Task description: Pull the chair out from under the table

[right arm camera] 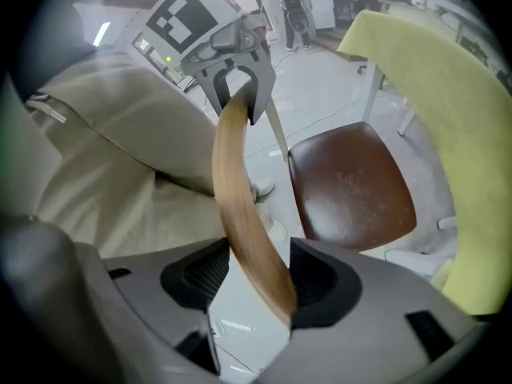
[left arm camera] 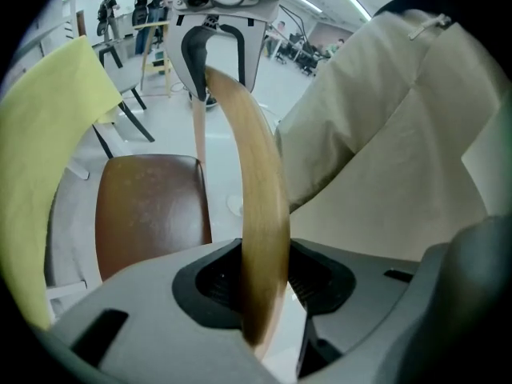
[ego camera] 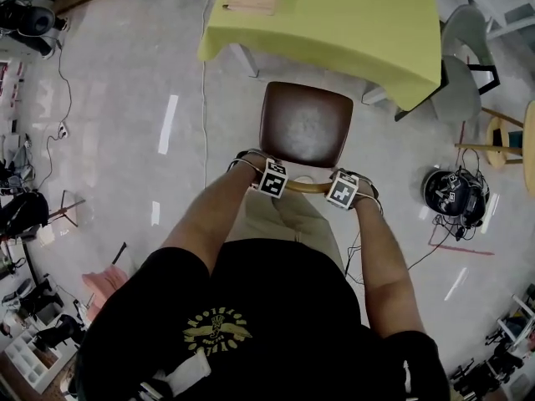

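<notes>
While pinching brown-seated chair by its curved wooden backrest: left gripper, right gripper; yellow-clothed surface ahead, trousers behind.

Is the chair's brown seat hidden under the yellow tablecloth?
No, the whole brown seat shows, out in front of the yellow tablecloth.

Black tee, yellow emblem, perhaps crest; beige trousers.
</notes>
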